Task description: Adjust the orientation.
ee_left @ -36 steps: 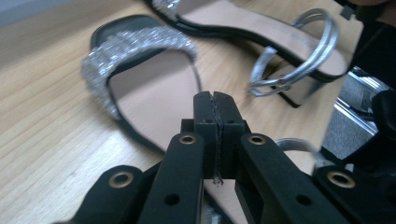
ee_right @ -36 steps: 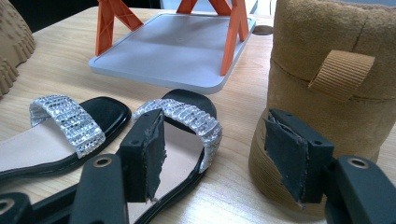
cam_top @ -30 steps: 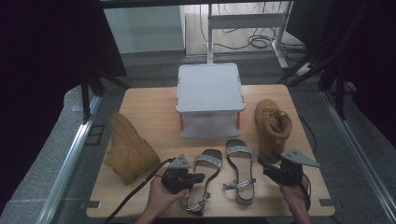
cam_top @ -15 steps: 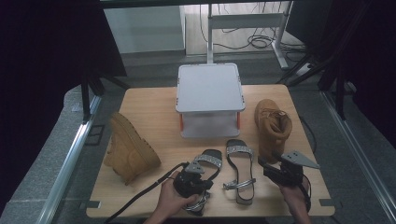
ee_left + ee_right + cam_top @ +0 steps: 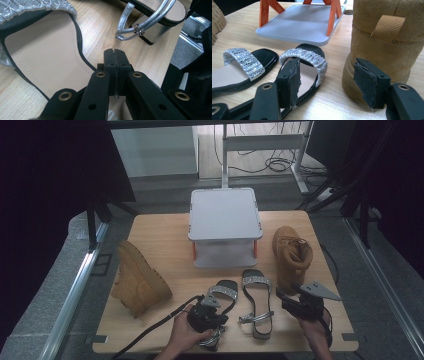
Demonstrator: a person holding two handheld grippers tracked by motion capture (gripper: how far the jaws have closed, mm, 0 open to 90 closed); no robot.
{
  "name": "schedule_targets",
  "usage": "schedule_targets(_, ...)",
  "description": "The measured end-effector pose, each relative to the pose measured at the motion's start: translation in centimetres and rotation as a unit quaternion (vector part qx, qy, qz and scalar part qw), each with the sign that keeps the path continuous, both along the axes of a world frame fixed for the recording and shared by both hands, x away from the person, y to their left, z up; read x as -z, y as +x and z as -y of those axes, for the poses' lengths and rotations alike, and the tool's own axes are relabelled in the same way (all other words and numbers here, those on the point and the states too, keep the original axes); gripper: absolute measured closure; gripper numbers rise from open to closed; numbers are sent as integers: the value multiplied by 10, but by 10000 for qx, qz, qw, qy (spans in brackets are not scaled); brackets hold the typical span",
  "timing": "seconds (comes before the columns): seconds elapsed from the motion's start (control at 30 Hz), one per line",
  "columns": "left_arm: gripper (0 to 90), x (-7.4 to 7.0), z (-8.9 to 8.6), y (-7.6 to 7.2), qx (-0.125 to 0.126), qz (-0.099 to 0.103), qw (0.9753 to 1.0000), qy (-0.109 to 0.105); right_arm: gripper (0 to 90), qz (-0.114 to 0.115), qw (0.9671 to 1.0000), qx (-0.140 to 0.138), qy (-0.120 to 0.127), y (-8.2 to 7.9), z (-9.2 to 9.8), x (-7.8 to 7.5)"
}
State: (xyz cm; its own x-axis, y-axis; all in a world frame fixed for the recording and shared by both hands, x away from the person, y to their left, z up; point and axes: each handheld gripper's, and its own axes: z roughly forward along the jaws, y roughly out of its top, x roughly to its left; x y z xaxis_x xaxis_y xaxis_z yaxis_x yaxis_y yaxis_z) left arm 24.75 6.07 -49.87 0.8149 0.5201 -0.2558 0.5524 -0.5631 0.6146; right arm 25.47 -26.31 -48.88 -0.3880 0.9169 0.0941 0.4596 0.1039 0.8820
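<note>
Two black sandals with silver straps lie side by side at the table's front: the left sandal (image 5: pixel 223 293) (image 5: pixel 45 57) (image 5: pixel 244 62) and the right sandal (image 5: pixel 257 305) (image 5: pixel 155 15) (image 5: pixel 304 58). My left gripper (image 5: pixel 215 319) (image 5: pixel 115 53) hovers low over the left sandal's heel end, its jaws pressed shut with nothing visible between them. My right gripper (image 5: pixel 282 297) (image 5: pixel 329 81) is open near the table's front right, facing the right sandal's toe strap. An upright tan boot (image 5: pixel 291 255) (image 5: pixel 382 45) stands just beside its right jaw.
A white stand (image 5: pixel 225 215) (image 5: pixel 302 22) on orange legs sits mid-table behind the sandals. A second tan boot (image 5: pixel 140 280) lies on its side at the left. Bare wooden table (image 5: pixel 165 240) (image 5: pixel 100 30) lies between them. The table's front edge is close under both hands.
My left gripper has moved right, from beside the left sandal to over its heel end. The right gripper has barely shifted.
</note>
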Motion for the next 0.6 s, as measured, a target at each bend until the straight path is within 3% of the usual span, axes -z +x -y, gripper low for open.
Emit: schedule_targets(0.6,899,-3,-17,8,104,-218,9996,151,388,-47,10000,6,-12,-1,1,2)
